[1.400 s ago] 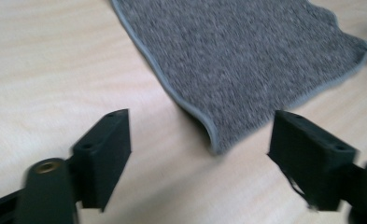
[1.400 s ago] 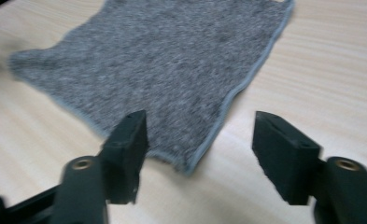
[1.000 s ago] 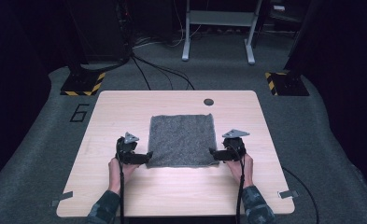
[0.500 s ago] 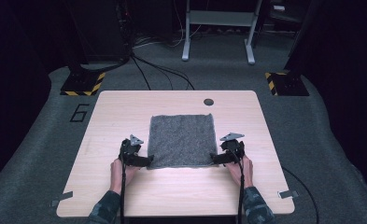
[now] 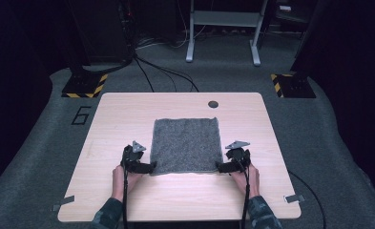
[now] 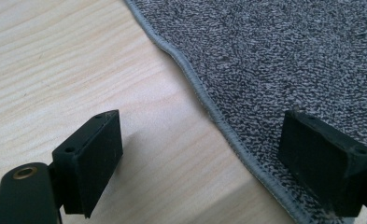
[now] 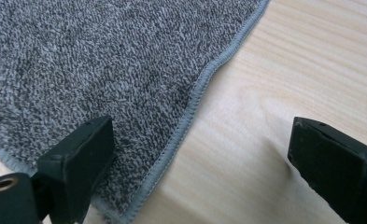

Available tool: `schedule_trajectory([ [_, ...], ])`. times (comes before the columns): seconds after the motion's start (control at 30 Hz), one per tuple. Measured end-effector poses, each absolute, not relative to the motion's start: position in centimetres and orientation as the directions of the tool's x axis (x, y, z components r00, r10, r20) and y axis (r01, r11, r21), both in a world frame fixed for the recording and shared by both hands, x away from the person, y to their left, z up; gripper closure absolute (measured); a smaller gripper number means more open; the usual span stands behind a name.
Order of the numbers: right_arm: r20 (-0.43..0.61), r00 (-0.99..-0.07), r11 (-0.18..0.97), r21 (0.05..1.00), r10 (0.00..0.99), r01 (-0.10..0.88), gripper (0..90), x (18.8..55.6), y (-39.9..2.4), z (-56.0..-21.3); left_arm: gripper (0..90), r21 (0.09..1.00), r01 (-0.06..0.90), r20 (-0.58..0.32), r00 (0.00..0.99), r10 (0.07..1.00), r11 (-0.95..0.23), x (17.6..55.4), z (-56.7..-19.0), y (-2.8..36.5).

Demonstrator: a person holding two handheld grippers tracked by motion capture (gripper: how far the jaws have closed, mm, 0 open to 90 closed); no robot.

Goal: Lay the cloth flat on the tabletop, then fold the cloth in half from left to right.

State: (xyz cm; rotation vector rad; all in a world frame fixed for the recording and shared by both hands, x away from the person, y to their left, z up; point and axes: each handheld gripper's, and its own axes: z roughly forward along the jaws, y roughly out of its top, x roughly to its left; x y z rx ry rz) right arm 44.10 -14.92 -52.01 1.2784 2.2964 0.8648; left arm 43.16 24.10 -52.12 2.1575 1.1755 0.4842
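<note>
A square grey towel [image 5: 186, 144] lies flat in the middle of the light wooden table [image 5: 123, 114]. My left gripper [image 5: 148, 167] rests at its near left corner and my right gripper [image 5: 222, 167] at its near right corner, each held by a hand. In the left gripper view the left gripper [image 6: 209, 149] is open astride the towel's [image 6: 284, 60] hemmed edge, with one jaw over bare wood and the other over the cloth. In the right gripper view the right gripper [image 7: 204, 154] is open the same way astride the towel's [image 7: 92, 60] hem. Neither pair of pads presses on the cloth.
A dark round hole [image 5: 213, 104] sits in the table behind the towel. Strips of tape [image 5: 62, 204] [image 5: 294, 198] mark the table's near corners. On the floor beyond are yellow-and-black striped bases [image 5: 84, 86] [image 5: 292, 86], cables and a metal frame [image 5: 223, 28].
Both grippers have shifted slightly toward the near edge of the towel, down to its two near corners. The towel has not moved.
</note>
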Motion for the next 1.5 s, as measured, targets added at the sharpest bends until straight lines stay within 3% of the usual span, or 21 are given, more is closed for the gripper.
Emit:
schedule_trajectory([
  [0.8, -0.025, -0.557, 0.423, 0.679, 0.830, 0.600, 7.1, 39.2, -15.7, -52.2, 12.9, 0.668, 0.611, 0.026, 0.551, 0.834, -0.424, 38.6, -52.0, 24.1],
  [1.13, -0.014, -0.585, 0.421, 0.709, 0.811, 0.566, 6.8, 38.9, -15.3, -50.9, 10.5, 0.698, 0.615, -0.021, 0.530, 0.848, -0.367, 40.0, -50.1, 24.8],
  [1.5, 0.009, -0.661, 0.439, 0.740, 0.751, 0.509, 7.5, 38.8, -11.3, -48.5, 9.5, 0.700, 0.634, -0.078, 0.526, 0.847, -0.330, 44.1, -48.7, 25.1],
])
